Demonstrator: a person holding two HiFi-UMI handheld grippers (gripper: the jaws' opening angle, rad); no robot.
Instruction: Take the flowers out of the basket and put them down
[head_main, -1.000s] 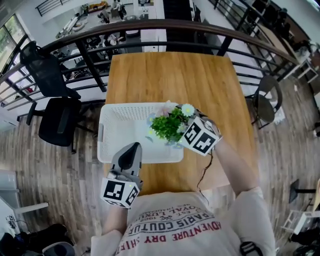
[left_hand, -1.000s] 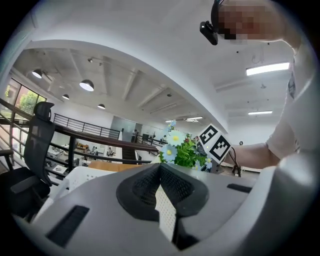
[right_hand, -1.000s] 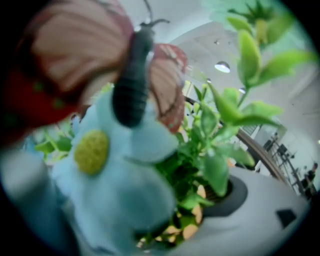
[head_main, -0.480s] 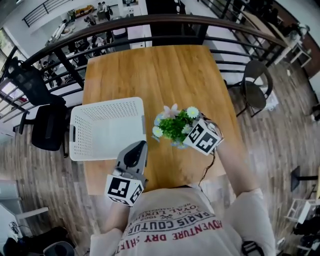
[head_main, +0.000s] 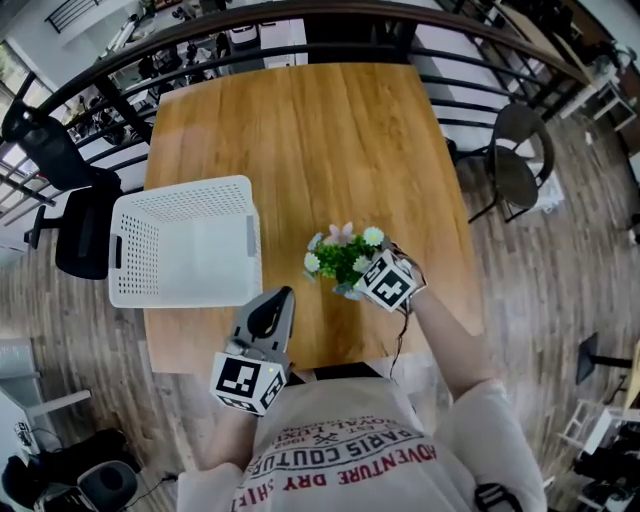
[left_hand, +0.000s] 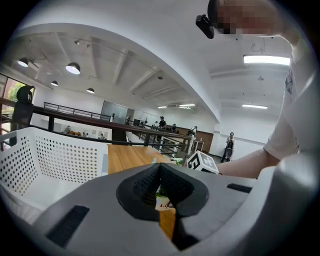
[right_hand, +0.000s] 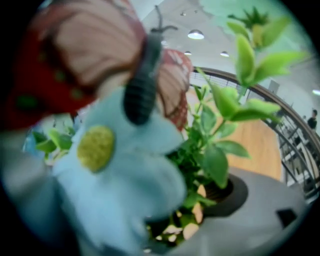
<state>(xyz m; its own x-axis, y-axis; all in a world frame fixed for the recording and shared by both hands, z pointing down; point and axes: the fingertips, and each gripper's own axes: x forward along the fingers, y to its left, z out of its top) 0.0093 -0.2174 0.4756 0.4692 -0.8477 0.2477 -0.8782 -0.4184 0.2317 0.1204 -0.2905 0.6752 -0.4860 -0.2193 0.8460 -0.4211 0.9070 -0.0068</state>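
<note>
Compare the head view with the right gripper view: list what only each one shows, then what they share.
Only the head view: the white basket at the table's left and the left gripper near the front edge. Only the right gripper view: a red butterfly ornament seen close up on the flowers, plus ceiling lights overhead. Both: the flowers and the wooden table.
</note>
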